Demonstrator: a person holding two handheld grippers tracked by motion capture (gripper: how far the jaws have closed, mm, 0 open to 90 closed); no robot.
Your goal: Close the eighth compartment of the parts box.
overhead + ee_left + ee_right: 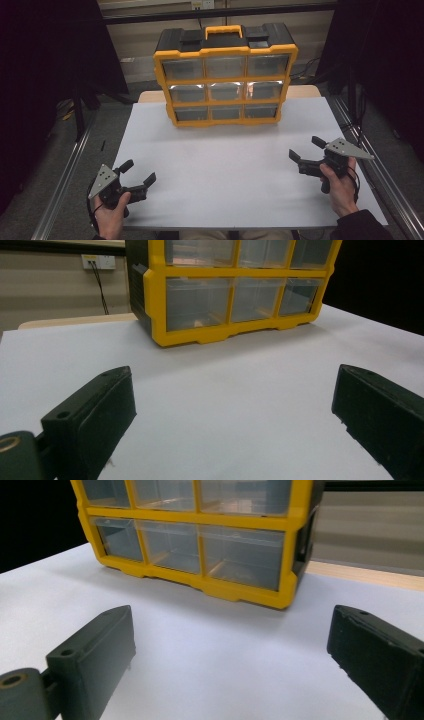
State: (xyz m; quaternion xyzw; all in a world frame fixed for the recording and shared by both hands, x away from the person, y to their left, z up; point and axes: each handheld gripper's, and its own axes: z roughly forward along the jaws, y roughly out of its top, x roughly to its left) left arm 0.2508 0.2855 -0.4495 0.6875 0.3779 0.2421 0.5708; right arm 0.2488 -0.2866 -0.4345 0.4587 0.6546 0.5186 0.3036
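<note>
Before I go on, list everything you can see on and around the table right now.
Drawer organiser: one, yellow frame, black top with yellow handle, nine clear drawers in three rows; upright at the table's far middle.
Table: one, white top; light wooden edge showing behind the organiser.
Wall socket: one, white, on the wall behind, cable hanging from it.
Left hand-held gripper: one, black with grey plate, near left corner, jaws wide apart, holding nothing.
Right hand-held gripper: one, black with grey plate, right side, jaws wide apart, holding nothing.
Hands: two, one on each gripper.
</note>
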